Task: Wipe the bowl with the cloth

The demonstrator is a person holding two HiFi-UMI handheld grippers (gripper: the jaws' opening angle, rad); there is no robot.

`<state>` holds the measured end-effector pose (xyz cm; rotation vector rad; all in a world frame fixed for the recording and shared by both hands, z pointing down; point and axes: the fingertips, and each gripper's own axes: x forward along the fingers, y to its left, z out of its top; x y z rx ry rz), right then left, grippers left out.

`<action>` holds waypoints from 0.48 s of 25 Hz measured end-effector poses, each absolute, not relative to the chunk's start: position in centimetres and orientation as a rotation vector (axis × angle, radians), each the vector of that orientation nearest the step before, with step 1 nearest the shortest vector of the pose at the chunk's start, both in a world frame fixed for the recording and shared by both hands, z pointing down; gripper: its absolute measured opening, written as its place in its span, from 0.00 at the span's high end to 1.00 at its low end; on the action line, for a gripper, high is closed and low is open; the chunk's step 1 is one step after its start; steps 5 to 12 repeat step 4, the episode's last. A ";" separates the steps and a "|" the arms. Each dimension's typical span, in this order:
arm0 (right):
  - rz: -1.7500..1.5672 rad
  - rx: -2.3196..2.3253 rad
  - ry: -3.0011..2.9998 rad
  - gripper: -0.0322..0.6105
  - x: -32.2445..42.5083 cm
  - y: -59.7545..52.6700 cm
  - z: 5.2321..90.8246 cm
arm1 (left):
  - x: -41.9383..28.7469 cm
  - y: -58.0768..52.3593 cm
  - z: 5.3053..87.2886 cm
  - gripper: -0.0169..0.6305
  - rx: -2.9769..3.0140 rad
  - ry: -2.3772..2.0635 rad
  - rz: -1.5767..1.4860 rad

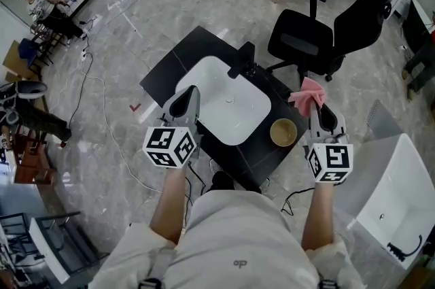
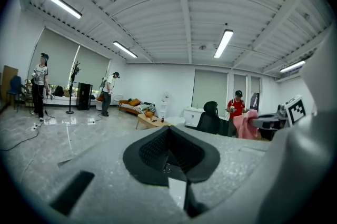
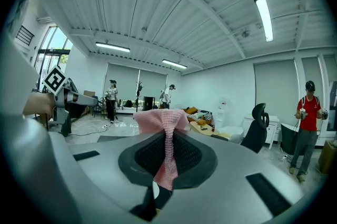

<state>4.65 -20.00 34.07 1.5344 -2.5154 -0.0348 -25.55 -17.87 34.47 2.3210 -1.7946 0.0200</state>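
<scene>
Zero gap shows in the left gripper (image 1: 183, 101), which holds nothing, while the right gripper (image 1: 319, 109) pinches the pink cloth (image 1: 306, 94) near the bowl (image 1: 283, 132).

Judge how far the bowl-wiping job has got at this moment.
Done: the right gripper is shut on the pink cloth, so the pick-up is finished. In hand: the cloth is held up beside the bowl, apart from it. Left: all the wiping; the bowl sits on the black counter, and the left gripper is shut and empty.
</scene>
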 end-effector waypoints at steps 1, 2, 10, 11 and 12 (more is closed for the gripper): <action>-0.039 1.531 -2.515 0.92 4.6 -20.0 33.9 | -25.6 -17.9 34.4 0.95 2.320 -1.795 0.019; -0.044 1.529 -2.514 0.92 4.5 -20.0 33.8 | -25.7 -17.9 34.3 0.95 2.319 -1.796 0.019; -0.051 1.526 -2.511 0.92 4.4 -20.0 33.6 | -25.7 -18.0 34.1 0.95 2.320 -1.797 0.016; -0.051 1.526 -2.511 0.92 4.4 -20.0 33.6 | -25.7 -18.0 34.1 0.95 2.320 -1.797 0.016; -0.051 1.526 -2.511 0.92 4.4 -20.0 33.6 | -25.7 -18.0 34.1 0.95 2.320 -1.797 0.016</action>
